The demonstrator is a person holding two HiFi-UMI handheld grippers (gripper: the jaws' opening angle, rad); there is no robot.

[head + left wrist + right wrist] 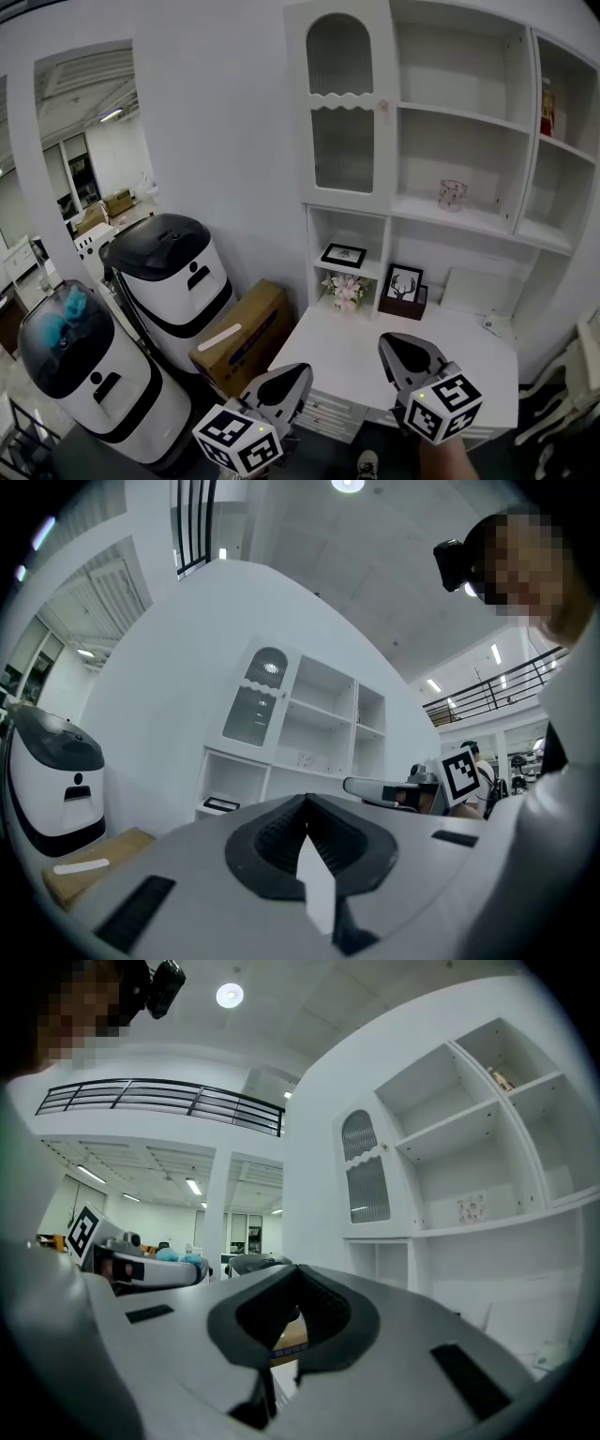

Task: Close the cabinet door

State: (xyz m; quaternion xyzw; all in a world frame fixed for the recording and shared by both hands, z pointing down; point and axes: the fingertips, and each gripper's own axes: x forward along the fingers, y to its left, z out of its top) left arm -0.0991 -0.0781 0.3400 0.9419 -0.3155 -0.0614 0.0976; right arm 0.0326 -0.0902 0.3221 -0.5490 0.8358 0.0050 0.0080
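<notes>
The white cabinet's arched glass door [342,108] is at the upper left of the hutch and looks flush with its frame, its small knob [382,106] on the right edge. The same door shows in the left gripper view [256,700] and the right gripper view [366,1180]. Both grippers hang low in front of the desk, well short of the door. My left gripper [298,375] [306,803] is shut with nothing in it. My right gripper [398,349] [298,1274] is shut too and holds nothing.
The white desk top [356,361] lies just past the grippers. A glass jar [452,194], a framed picture [343,254], flowers [346,289] and a deer picture [404,283] sit on the shelves. A cardboard box [242,337] and two white-and-black machines [169,272] [80,375] stand at left.
</notes>
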